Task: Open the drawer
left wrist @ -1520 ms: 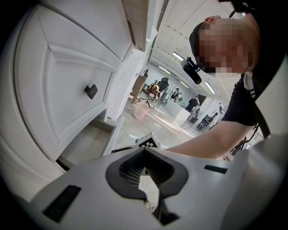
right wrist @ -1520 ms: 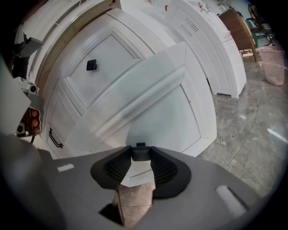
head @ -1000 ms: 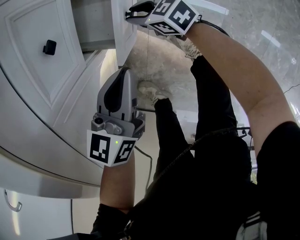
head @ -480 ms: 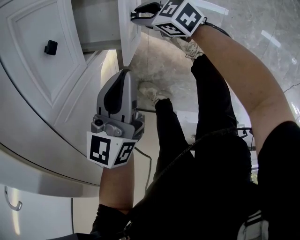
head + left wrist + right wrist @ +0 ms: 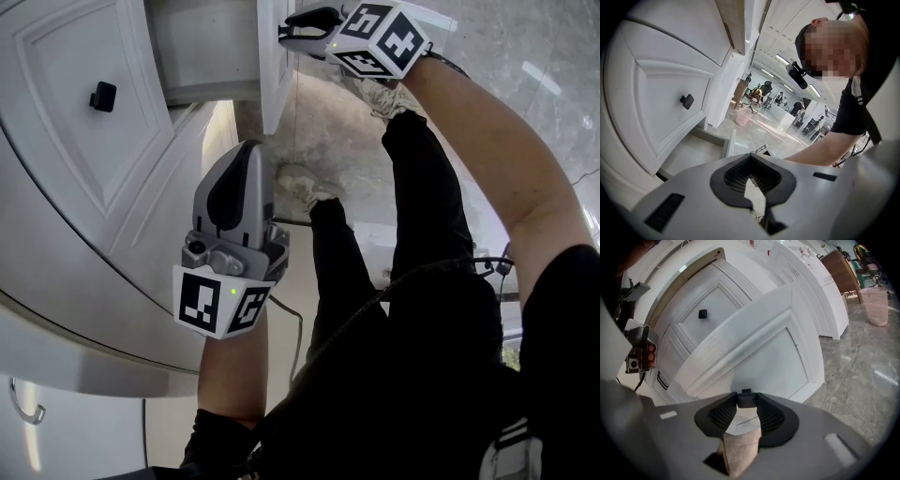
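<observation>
Grey marbled floor point(image 5: 323, 122), white cabinet point(image 5: 66, 141) standing on it, a person's shoe point(image 5: 300, 181), pink basket point(image 5: 875, 305) farther off

White drawer point(image 5: 202, 47), pulled part-way out.
Its panelled front point(image 5: 754, 348) has a raised moulded frame and stands clear of the neighbouring fronts; a small dark knob point(image 5: 746, 400) sits on it.

Grey tongs point(image 5: 249, 145), black-and-white marker cubes point(image 5: 223, 302), black clothes point(image 5: 412, 356).

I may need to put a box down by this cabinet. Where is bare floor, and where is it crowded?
Bare marble floor lies between the open drawer's front and the shoes, and more right of the legs. Crowded at the drawer knob, where the right claw grips.
</observation>
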Available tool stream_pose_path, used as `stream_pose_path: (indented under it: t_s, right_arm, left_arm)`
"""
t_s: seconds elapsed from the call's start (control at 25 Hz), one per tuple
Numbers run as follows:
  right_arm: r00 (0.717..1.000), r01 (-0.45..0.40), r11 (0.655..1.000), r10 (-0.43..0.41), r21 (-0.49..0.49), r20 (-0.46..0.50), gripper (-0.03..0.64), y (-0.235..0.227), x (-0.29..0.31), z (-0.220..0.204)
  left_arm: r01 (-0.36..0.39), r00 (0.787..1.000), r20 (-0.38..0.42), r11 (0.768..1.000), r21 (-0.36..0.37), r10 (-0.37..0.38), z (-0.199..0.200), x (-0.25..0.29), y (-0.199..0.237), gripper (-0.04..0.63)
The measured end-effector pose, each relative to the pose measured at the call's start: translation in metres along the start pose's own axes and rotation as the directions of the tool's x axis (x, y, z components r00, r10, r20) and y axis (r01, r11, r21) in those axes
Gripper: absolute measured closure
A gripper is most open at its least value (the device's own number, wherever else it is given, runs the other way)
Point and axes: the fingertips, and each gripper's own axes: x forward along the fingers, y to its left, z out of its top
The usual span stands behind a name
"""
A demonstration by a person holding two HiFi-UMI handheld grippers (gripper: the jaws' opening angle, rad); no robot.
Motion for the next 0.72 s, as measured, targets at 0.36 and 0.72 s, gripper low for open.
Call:
stream_pose_path:
  t_s: [0.36, 0.72]
  right_arm:
    - [1.0, 0.009, 1.0, -0.009, 0.004, 0.003, 0.485, -0.001, -0.012, -0.006]
    - [1.0, 0.02, 1.0, -0.02, 0.017, 0.006, 0.485, -0.004, -0.033, -0.019]
  left_arm:
    - [0.009, 1.0, -0.001, 1.0, 0.004, -0.009, 0.0, 0.001, -0.003, 0.604]
    - [0.013, 1.0, -0.003, 1.0, 0.006, -0.013, -0.003, 0.0, -0.007, 0.604]
